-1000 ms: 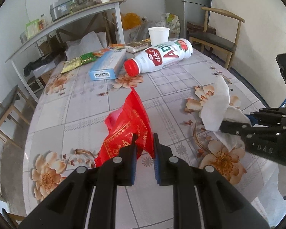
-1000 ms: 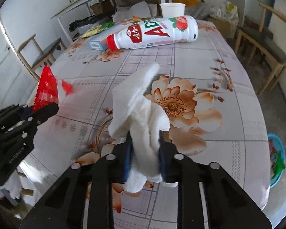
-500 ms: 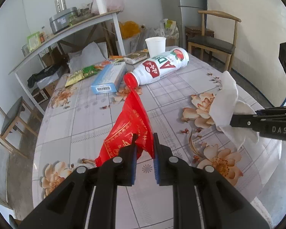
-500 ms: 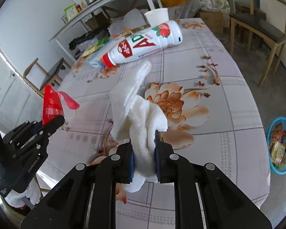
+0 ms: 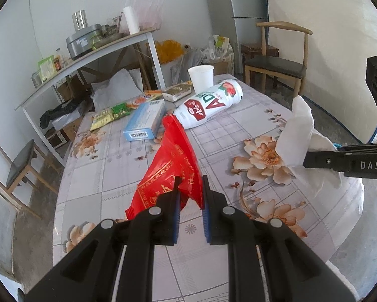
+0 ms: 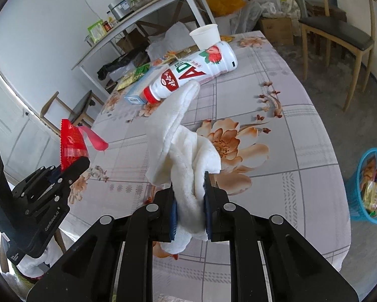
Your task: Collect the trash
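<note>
Your left gripper (image 5: 190,196) fingers pinch the red wrapper (image 5: 172,168); your right gripper (image 6: 189,201) fingers clamp the white tissue (image 6: 181,148), both seemingly clear above the desk (image 6: 289,136).

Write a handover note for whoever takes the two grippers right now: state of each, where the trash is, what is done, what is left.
Left gripper: shut on red wrapper, off the table.
Right gripper: shut on white tissue, also lifted.
On the table: bottle, cup, blue box, snack packets.
Blue bin on the floor already holds trash.
Left: bin both, then the rest.
</note>
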`<state>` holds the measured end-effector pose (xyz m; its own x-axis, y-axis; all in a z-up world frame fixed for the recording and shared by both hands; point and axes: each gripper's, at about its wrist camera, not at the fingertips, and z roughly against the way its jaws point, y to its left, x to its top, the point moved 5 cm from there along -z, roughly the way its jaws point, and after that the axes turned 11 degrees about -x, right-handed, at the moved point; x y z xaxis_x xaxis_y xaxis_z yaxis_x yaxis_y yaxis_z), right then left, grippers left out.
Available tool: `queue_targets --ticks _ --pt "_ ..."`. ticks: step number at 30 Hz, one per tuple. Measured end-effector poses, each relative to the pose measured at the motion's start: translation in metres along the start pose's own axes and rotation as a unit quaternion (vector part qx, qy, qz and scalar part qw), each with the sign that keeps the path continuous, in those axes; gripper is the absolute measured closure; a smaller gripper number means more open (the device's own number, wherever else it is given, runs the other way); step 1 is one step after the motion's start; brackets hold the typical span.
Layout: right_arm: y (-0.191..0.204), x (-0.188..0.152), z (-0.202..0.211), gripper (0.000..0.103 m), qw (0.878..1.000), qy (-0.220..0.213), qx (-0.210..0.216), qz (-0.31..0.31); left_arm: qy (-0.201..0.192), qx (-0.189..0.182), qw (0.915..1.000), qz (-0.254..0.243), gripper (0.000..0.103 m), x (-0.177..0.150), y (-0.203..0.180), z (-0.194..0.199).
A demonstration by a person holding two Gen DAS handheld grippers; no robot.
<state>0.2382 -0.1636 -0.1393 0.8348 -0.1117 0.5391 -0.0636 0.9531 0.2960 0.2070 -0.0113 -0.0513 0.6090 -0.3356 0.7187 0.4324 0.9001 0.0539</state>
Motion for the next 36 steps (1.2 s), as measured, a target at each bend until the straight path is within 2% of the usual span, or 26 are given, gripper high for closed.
queue_targets --ticks 15,17,21,25,27,28,29,32,36 --pt "-0.015 -0.009 0.023 0.087 0.999 -0.012 0.015 -0.033 -0.014 -0.010 0.9998 -0.014 0.089 0.005 -0.025 0.020" --pt "-0.017 -0.013 0.021 0.087 0.999 -0.011 0.009 -0.036 -0.001 -0.025 0.9996 -0.010 0.089 0.000 -0.028 0.013" --pt "-0.022 -0.022 0.007 0.087 0.999 0.002 -0.003 -0.044 0.021 -0.079 0.9966 0.013 0.088 -0.014 -0.031 -0.007" --pt "-0.028 -0.030 -0.008 0.086 0.998 0.020 -0.008 -0.059 0.036 -0.117 0.9919 0.035 0.082 -0.027 -0.032 -0.024" --pt "-0.030 -0.033 -0.014 0.083 0.998 0.026 -0.009 -0.061 0.039 -0.124 0.9907 0.042 0.071 -0.030 -0.032 -0.026" --pt "-0.031 -0.034 -0.017 0.082 0.998 0.028 -0.011 -0.064 0.038 -0.127 0.9902 0.046 0.061 -0.032 -0.031 -0.026" --pt "-0.032 -0.034 -0.017 0.081 0.997 0.029 -0.010 -0.065 0.033 -0.131 0.9896 0.049 0.055 -0.033 -0.032 -0.024" --pt "-0.034 -0.034 -0.017 0.070 0.997 0.032 0.001 -0.072 0.019 -0.145 0.9879 0.052 0.044 -0.034 -0.031 -0.017" --pt "-0.037 -0.033 -0.007 0.045 0.997 0.022 0.018 -0.072 0.010 -0.170 0.9841 0.051 0.035 -0.037 -0.033 -0.008"
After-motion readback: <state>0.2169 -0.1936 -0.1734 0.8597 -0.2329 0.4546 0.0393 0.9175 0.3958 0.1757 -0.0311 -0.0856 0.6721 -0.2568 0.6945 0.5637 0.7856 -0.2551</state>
